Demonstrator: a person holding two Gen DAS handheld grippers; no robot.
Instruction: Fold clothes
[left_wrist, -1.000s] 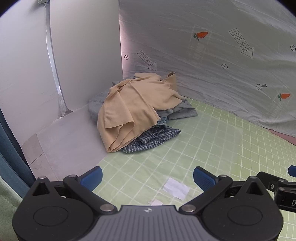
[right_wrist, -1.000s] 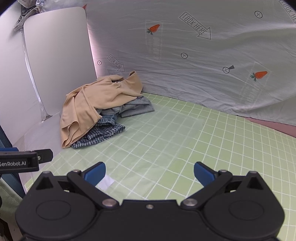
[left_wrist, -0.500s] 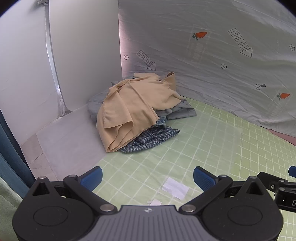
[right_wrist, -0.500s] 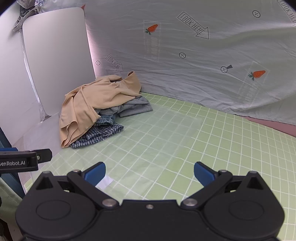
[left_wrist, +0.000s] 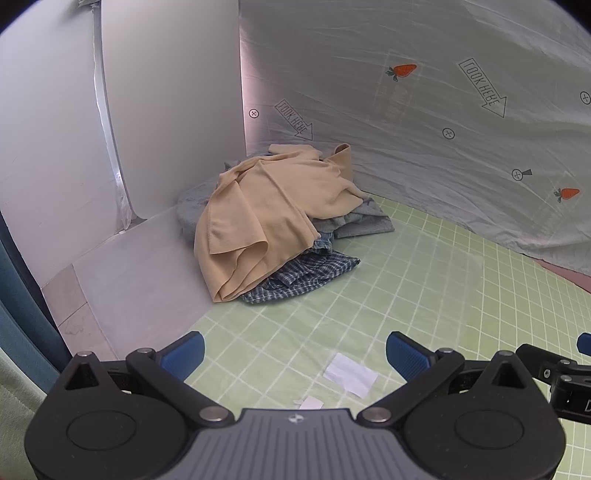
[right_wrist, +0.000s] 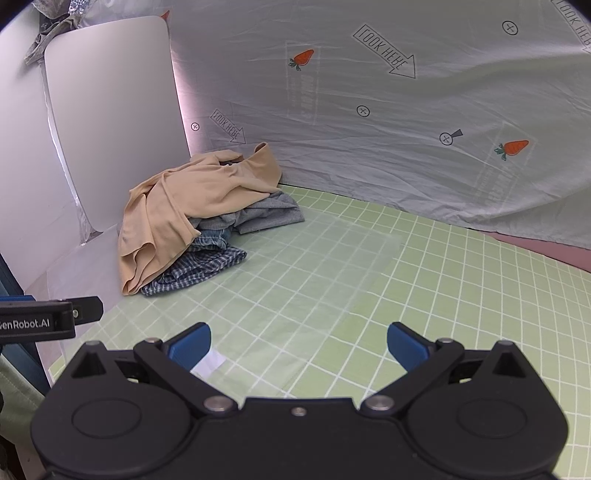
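A pile of clothes lies in the far left corner of the green grid mat (left_wrist: 424, 295) (right_wrist: 406, 295). On top is a tan garment (left_wrist: 266, 214) (right_wrist: 173, 206), draped over a grey garment (left_wrist: 362, 221) (right_wrist: 273, 214) and a blue plaid one (left_wrist: 303, 273) (right_wrist: 199, 269). My left gripper (left_wrist: 294, 356) is open and empty, well short of the pile. My right gripper (right_wrist: 299, 343) is also open and empty over the mat, to the right of the pile. The right gripper's side shows at the left view's right edge.
White panels (left_wrist: 166, 92) (right_wrist: 110, 110) stand behind and left of the pile. A grey sheet with carrots and arrows (left_wrist: 443, 110) (right_wrist: 388, 110) forms the back wall. White paper scraps (left_wrist: 351, 374) lie on the mat near the left gripper. A clear film (right_wrist: 332, 266) covers part of the mat.
Both views have shifted only slightly; the pile sits a little further left in the right wrist view. Both grippers stay open.
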